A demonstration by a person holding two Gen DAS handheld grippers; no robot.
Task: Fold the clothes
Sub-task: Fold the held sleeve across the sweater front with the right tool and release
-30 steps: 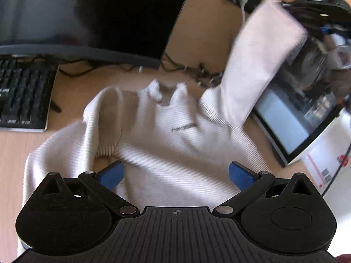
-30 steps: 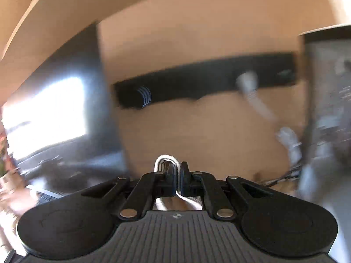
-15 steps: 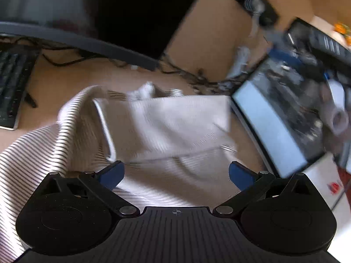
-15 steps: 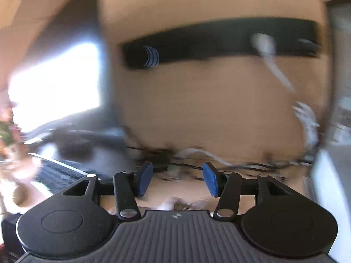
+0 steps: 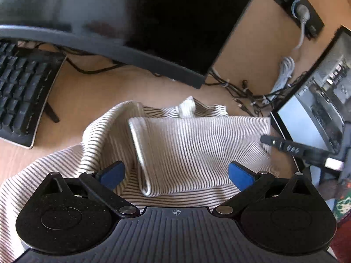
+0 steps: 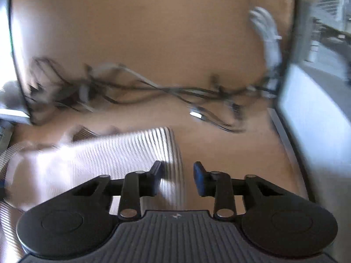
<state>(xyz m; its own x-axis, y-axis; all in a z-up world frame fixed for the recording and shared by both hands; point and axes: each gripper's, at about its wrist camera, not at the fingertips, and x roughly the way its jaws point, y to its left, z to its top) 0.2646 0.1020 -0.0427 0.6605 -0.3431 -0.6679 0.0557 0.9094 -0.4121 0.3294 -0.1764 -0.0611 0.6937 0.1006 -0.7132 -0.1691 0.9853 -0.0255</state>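
A cream ribbed sweater [image 5: 197,142] lies on the wooden desk with one sleeve folded flat across its chest. My left gripper [image 5: 176,174] hovers just above the sweater's lower part, open wide, with nothing pressed between its blue pads. My right gripper [image 6: 178,176] is low over the sweater's [image 6: 109,157] right folded edge. Its jaws are closing; the fabric edge shows in the gap below them, but the pads do not press it. In the left wrist view, a right gripper finger [image 5: 285,146] shows at the sleeve's right end.
A black keyboard [image 5: 19,92] lies at the left, and a large dark monitor [image 5: 153,22] stands behind the sweater. An angled lit screen [image 5: 311,118] stands close on the right. Tangled cables [image 6: 153,87] run along the back of the desk, below a power strip [image 5: 300,11].
The right gripper let go of the raised sleeve, which now lies folded across the chest. That gripper dropped down to the sweater's right edge. The left gripper moved in closer over the sweater.
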